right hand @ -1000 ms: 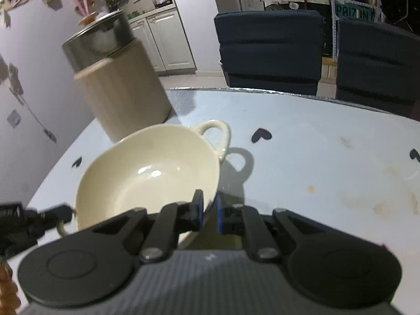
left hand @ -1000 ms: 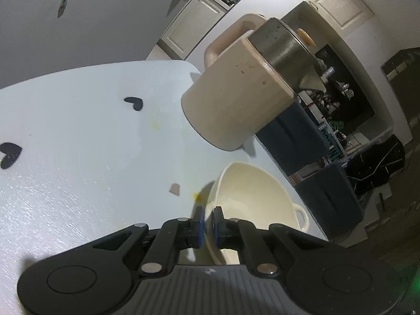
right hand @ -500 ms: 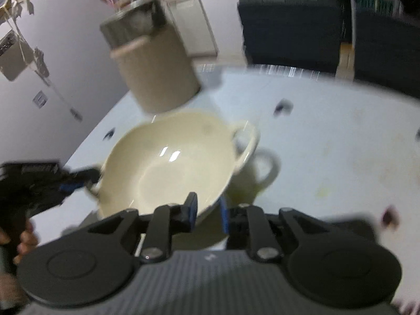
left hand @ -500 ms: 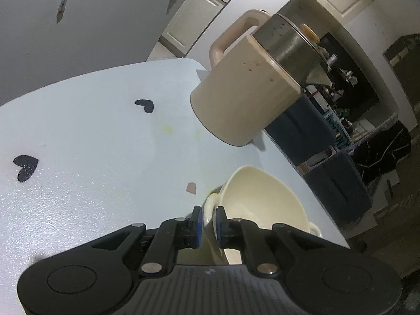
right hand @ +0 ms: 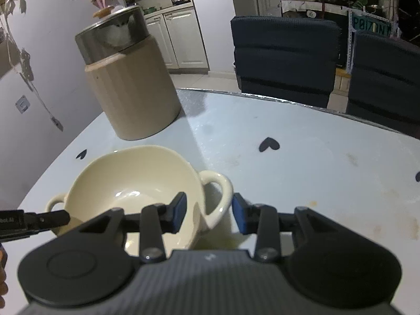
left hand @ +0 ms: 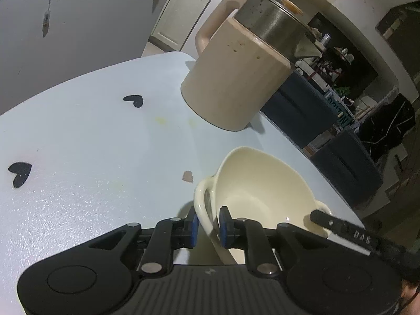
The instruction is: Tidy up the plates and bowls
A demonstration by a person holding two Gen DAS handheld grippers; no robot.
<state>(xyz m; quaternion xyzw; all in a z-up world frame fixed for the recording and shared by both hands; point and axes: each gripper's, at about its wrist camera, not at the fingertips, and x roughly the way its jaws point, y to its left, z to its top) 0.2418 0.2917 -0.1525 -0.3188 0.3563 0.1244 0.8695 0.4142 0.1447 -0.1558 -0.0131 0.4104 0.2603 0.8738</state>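
Bowl (right hand: 136, 181) sits empty on table (right hand: 302, 162), left gripper (left hand: 207, 225) and right gripper (right hand: 208, 212) both just released around its handles

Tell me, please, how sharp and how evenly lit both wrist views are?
Left wrist view: sharp, fisheye-bent, sparkly glare on the pale blue table. Right wrist view: sharp, highlights inside the cream two-handled bowl, dim background.

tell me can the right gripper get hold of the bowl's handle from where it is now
Probably yes. The right gripper has just been opening, and the near loop handle of the cream bowl sits between its blue pads, untouched. Nothing blocks it; the left gripper works the opposite handle.
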